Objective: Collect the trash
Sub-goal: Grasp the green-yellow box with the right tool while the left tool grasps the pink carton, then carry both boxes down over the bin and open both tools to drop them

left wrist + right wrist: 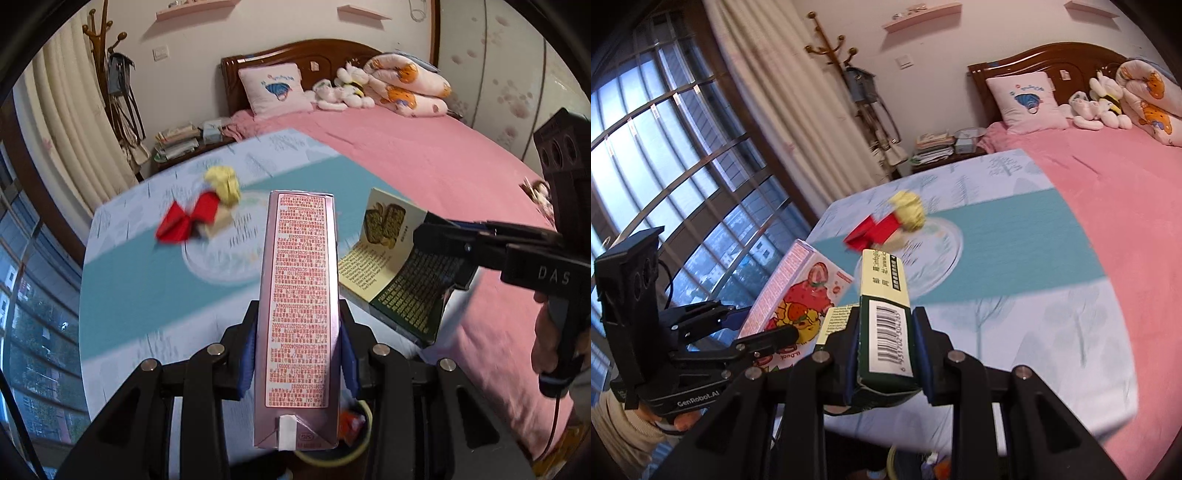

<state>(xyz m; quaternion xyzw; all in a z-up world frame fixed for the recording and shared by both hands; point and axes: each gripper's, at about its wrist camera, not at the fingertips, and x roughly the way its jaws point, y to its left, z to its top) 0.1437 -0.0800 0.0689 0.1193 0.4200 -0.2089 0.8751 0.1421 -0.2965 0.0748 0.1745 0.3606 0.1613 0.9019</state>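
Both grippers hover level above the table [122, 295]: left gripper [297, 354] clamps pink carton [297, 295], right gripper [886, 354] green box [886, 328].

"DAS" on right gripper [421, 236] body. "GenRobot.AI" on left gripper [768, 343] base. "SIG" on bottom flap of pink carton [297, 314]; "B.Duck" on its illustrated face, side panel print too small to read. Barcode on green box [886, 332], digits not legible.

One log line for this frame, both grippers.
left gripper: shut on pink drink carton | right gripper: shut on green-and-cream box | red and yellow wrappers: on table
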